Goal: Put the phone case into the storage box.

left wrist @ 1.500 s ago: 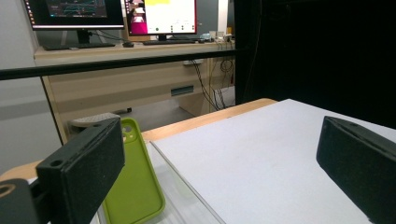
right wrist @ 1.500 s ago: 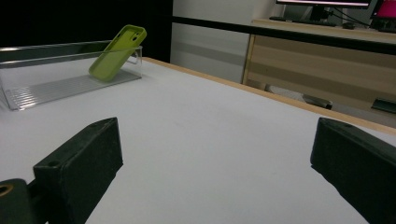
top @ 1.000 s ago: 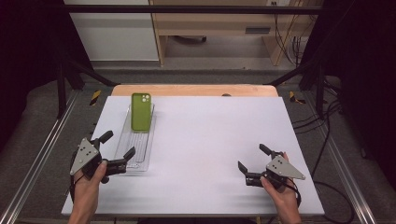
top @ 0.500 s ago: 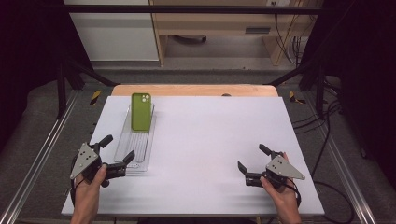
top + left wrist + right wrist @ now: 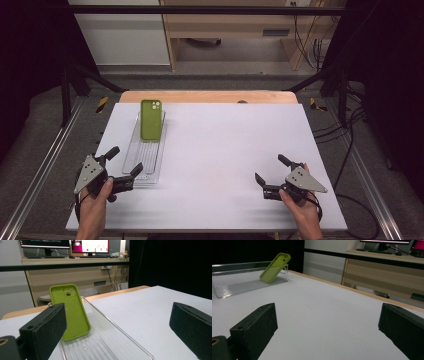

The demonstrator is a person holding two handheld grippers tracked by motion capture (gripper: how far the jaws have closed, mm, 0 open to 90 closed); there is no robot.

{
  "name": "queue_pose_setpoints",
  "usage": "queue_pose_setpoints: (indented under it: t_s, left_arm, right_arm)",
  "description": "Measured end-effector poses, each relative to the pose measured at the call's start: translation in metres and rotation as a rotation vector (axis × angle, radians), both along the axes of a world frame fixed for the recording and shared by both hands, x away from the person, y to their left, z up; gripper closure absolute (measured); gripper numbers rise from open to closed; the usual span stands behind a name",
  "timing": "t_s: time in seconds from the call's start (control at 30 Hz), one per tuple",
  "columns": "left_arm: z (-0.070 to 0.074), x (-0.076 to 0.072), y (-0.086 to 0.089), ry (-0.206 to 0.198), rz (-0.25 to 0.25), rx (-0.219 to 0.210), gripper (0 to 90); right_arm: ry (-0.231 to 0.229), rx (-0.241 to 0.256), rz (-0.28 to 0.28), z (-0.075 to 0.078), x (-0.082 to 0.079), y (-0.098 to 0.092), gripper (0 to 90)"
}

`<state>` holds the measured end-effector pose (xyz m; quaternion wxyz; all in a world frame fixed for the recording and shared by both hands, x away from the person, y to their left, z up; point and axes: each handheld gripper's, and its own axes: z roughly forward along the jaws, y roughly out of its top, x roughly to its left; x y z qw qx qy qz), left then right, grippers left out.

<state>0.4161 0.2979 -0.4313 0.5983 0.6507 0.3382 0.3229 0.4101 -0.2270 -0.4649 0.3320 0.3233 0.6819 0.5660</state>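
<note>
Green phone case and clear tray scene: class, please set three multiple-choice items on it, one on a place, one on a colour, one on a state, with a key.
1. Where does the green phone case sit?
A. At the far end of the clear tray, propped against its end wall
B. On the bare table near the right claw
C. Between the jaws of the left claw

2. What colour is the phone case?
A. Black
B. Green
C. Red

3. How do the left claw and right claw stand?
A. Both shut on the tray
B. The left shut, the right open
C. Both open, holding nothing

Key: 1 A, the left gripper view shows it propped up inside the tray; 2 B, it is lime green in all three views; 3 C, each gripper view shows wide-apart jaws with nothing between them.
</note>
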Motion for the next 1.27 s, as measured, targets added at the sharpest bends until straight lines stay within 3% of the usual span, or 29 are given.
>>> queue_pose_setpoints:
  t_s: [0.83, 1.27]
  left_arm:
    - [-0.02, -0.002, 0.003, 0.013, 0.0, -0.014, 0.9]
    - [-0.024, -0.005, 0.004, -0.008, 0.037, -0.001, 0.9]
  right_arm:
    - [-0.01, -0.004, -0.016, -0.001, -0.003, -0.007, 2.4]
    - [-0.042, 0.059, -0.074, -0.003, -0.002, -0.018, 2.1]
